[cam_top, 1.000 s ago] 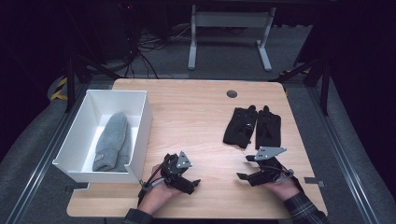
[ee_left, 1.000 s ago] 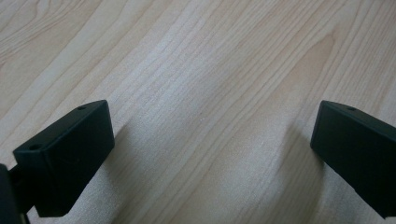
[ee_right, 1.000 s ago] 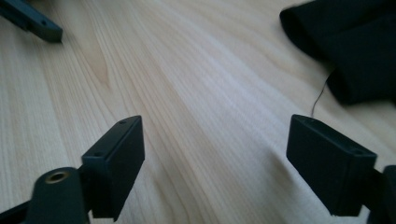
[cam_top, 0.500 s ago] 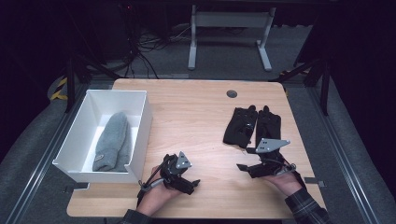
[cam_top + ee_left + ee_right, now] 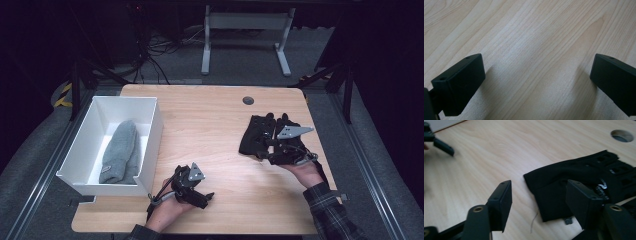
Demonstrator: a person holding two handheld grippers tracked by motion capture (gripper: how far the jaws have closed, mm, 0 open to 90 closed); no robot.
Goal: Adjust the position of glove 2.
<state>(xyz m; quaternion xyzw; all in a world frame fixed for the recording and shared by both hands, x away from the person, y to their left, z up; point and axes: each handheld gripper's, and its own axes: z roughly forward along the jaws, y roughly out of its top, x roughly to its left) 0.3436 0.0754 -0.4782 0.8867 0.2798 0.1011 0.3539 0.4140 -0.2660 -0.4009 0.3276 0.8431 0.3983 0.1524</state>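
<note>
Two black gloves (image 5: 260, 131) lie side by side on the right of the wooden table (image 5: 210, 125). My right gripper (image 5: 266, 150) hovers over their near edge. In the right gripper view the cuff of one glove (image 5: 564, 177) lies below and between the jaws. The right gripper (image 5: 539, 188) is open with nothing pinched, and its jaws have just been closing. My left gripper (image 5: 204, 196) rests near the table's front edge. It is open (image 5: 537, 67) over bare wood.
A white bin (image 5: 151, 125) stands at the table's left with a grey knitted piece (image 5: 121, 150) inside. A round cable hole (image 5: 248, 100) sits near the far edge. The left gripper's jaws (image 5: 439, 142) show far off in the right gripper view.
The right gripper has risen and moved away from the front edge onto the gloves, and its jaws have narrowed. The left gripper has kept still.
</note>
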